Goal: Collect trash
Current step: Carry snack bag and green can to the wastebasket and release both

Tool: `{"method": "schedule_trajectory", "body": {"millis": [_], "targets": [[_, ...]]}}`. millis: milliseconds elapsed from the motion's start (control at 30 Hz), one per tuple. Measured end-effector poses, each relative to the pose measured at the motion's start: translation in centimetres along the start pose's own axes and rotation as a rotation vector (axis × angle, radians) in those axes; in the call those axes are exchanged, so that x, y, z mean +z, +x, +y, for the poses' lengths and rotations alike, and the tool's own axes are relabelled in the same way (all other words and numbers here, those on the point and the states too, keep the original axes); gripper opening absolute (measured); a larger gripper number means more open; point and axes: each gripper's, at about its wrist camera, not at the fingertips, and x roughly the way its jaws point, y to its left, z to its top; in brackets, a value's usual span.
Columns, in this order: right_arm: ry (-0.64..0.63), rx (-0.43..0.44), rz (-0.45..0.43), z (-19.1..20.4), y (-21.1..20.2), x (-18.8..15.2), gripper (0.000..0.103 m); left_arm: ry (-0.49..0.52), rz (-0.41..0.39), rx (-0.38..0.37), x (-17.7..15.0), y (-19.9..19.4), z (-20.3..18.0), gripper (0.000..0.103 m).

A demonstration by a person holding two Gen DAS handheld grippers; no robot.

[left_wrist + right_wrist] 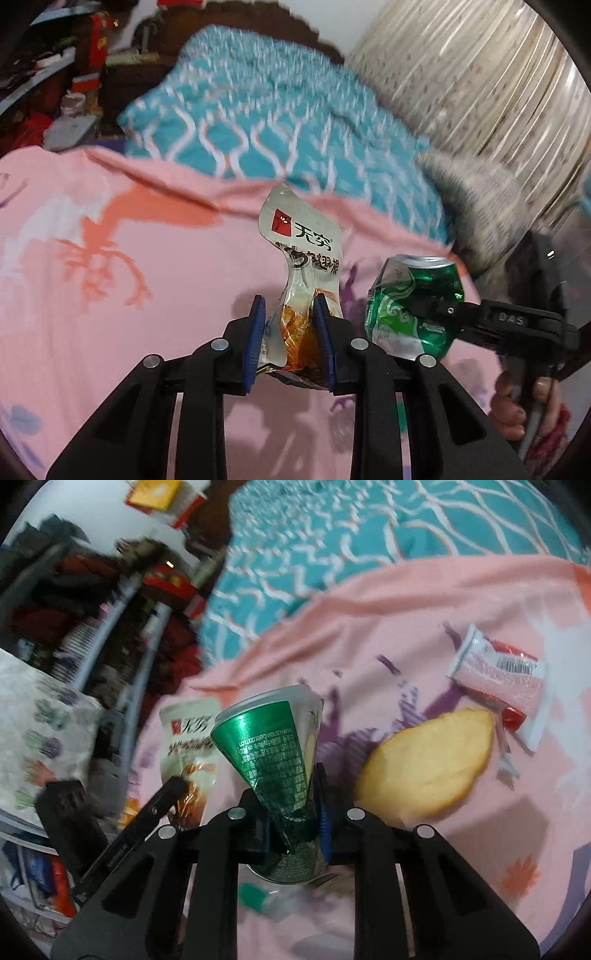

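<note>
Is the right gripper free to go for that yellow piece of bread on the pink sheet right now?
Probably not yet. The right gripper is shut on the crushed green can, so its jaws are occupied. The bread lies uncovered just right of it on the pink sheet, so the path itself looks clear once the can is dropped.

one crushed green can (275,760) at the centre. two snack wrappers: a white pouch with a red logo (188,746) at nine o'clock from the can, and a red-and-white wrapper (496,679) at two o'clock. one yellow piece of bread (424,768) at three o'clock. two grippers: the left gripper (290,332) and the right gripper (295,827).
</note>
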Motion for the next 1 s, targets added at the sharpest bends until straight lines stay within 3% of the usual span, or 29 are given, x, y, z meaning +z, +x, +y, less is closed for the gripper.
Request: {"method": "schedule_trajectory", "body": {"millis": [133, 267, 567, 733, 1000], "targets": [[-0.018, 0.098, -0.081, 1.3, -4.2, -1.6, 0.021, 0.006, -0.087, -0.079, -1.0, -5.2, -0.6, 0.025], [-0.013, 0.15, -0.144, 0.3, -8.5, -5.1, 0.021, 0.071, -0.087, -0.144, -3.1, -7.3, -3.4, 0.025], [0.108, 0.155, -0.239, -8.6, -17.3, -17.5, 0.021, 0.331, 0.117, -0.354, -11.7, -5.9, -15.7, 0.025], [0.249, 0.138, -0.358, -15.2, -22.4, -24.0, 0.021, 0.433, 0.242, -0.403, -16.1, -3.0, -22.2, 0.025], [0.4, 0.093, -0.562, -23.9, -29.7, -28.9, 0.021, 0.602, 0.364, -0.461, -20.6, 2.3, -35.1, 0.025]]}}
